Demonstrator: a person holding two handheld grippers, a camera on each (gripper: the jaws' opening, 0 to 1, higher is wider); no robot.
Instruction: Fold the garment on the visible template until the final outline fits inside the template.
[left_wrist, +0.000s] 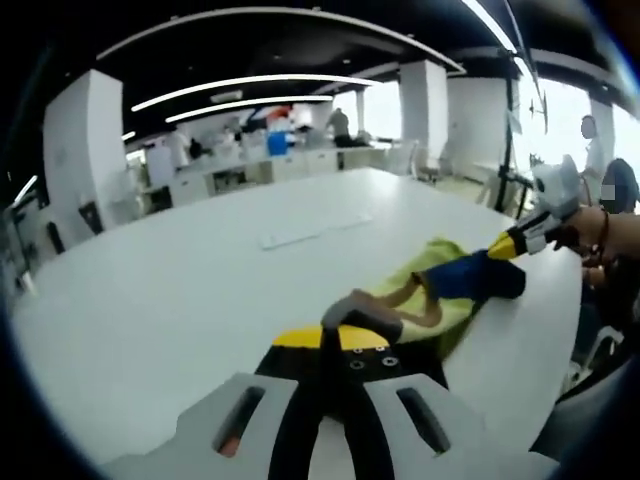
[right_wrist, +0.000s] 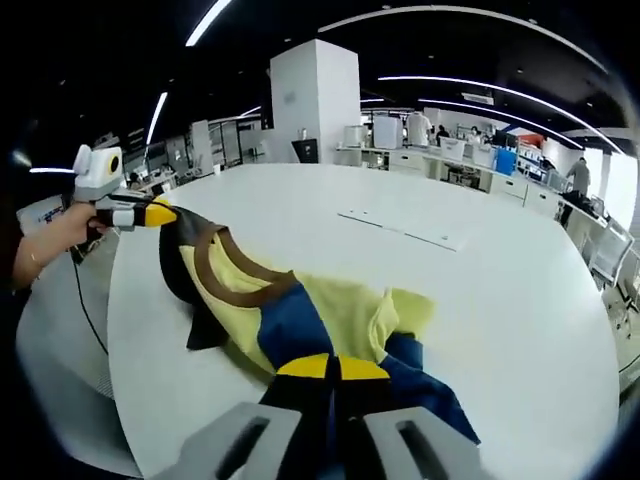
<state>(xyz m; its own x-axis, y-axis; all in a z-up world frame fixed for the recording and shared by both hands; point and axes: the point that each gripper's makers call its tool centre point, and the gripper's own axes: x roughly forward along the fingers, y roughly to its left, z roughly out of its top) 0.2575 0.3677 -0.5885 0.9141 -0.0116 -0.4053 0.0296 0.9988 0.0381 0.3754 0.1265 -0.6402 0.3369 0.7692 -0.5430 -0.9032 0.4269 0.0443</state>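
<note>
both claws (left_wrist: 345, 345) (right_wrist: 333, 372) clamped on the garment (right_wrist: 320, 315), lifted taut above the table (right_wrist: 500, 300)

A soft, matt cloth shirt (right_wrist: 330, 320) in yellow and blue, with a brown ribbed collar (right_wrist: 235, 275), lies rumpled on a smooth white table (right_wrist: 480, 290) with a faint sheen. The grippers' (right_wrist: 335, 370) jaws look like matt black and yellow plastic on pale grey plastic bodies.
</note>
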